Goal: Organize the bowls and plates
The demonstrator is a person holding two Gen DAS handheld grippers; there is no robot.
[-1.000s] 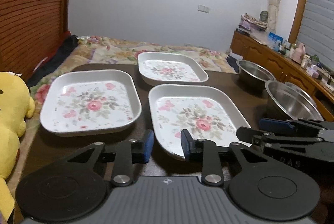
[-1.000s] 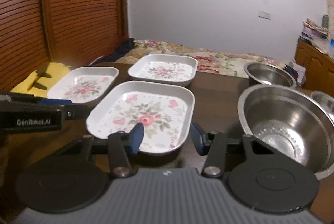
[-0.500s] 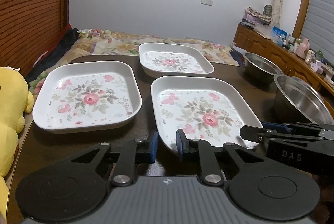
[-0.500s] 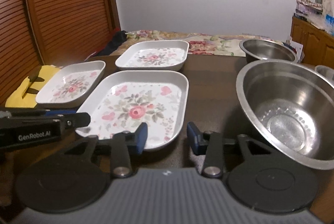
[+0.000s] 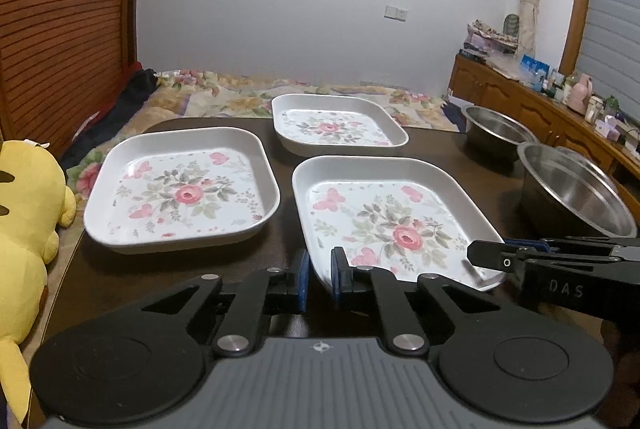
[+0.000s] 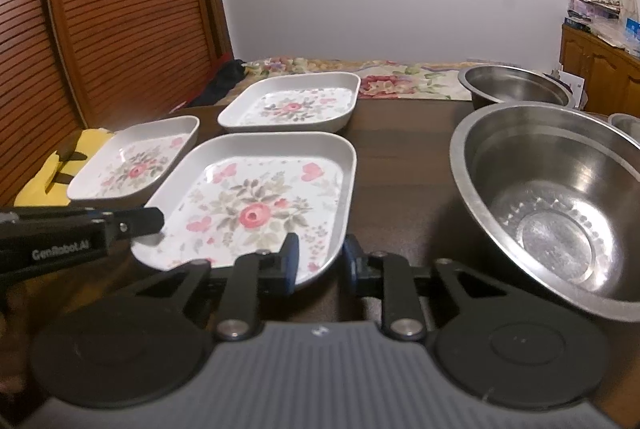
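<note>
Three white square plates with pink flowers lie on a dark table. The near plate (image 5: 384,217) (image 6: 260,205) sits between both grippers. My left gripper (image 5: 319,279) is shut on that plate's near left corner. My right gripper (image 6: 318,261) straddles the plate's near right corner with its jaws still a little apart. A second plate (image 5: 184,189) (image 6: 138,159) lies to the left and a third (image 5: 334,125) (image 6: 294,101) lies behind. Steel bowls stand at the right: a large one (image 6: 560,197) (image 5: 572,193) and a smaller one (image 6: 516,85) (image 5: 496,133).
A yellow plush toy (image 5: 24,229) sits off the table's left edge. A bed with a floral cover (image 5: 280,93) lies beyond the table. A wooden slatted wall (image 6: 100,9) is at the left and a cluttered sideboard (image 5: 560,101) at the right.
My left gripper has closed from wide open onto the near plate's left corner. My right gripper has narrowed and moved in around the plate's right corner.
</note>
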